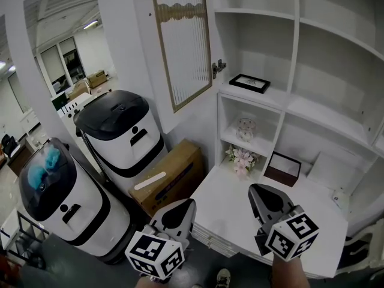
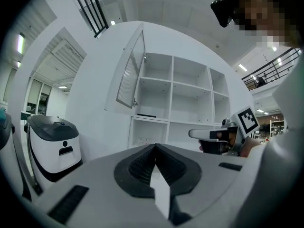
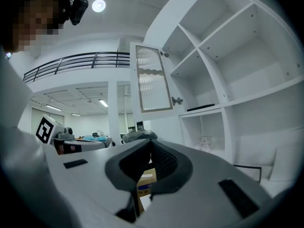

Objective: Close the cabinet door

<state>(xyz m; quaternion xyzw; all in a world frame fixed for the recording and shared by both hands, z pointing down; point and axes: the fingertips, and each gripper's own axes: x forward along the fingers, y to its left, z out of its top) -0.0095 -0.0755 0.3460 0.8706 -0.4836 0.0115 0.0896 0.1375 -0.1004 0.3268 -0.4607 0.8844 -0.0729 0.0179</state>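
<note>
Down at far left: two white machines (image 1: 120, 131) with dark tops are standing on the grey floor, a cardboard box (image 1: 171, 182) lying just beside them against the counter.
Left gripper (image 1: 183, 212): hovering low off the counter's left corner, jaws pressing together on nothing.
Cabinet door (image 1: 180, 41): hanging wide open beside the top-left compartment, well above both grippers. It has a ribbed glass panel in a trimmed frame, with hinge hardware (image 1: 219, 68) showing at its cabinet-side edge.
Right gripper (image 1: 264, 197): riding level over the counter, jaws meeting too, carrying nothing.
Step in hand: looking like the approach. One gripper needs lifting to the door's free edge. Pushing on the frame rather than the glass, following the swing and easing off late should be keeping it from slamming or bouncing back.
Counter (image 1: 228, 191): white, lying bare around the grippers.
Shelves: carrying a black picture frame (image 1: 250, 83), a glass jar (image 1: 246, 128), pink flowers (image 1: 242, 158) and a dark box (image 1: 283, 168).
Room: bright white hall, ceiling light (image 3: 99, 5) glowing, a railing (image 3: 71, 63) running behind.
</note>
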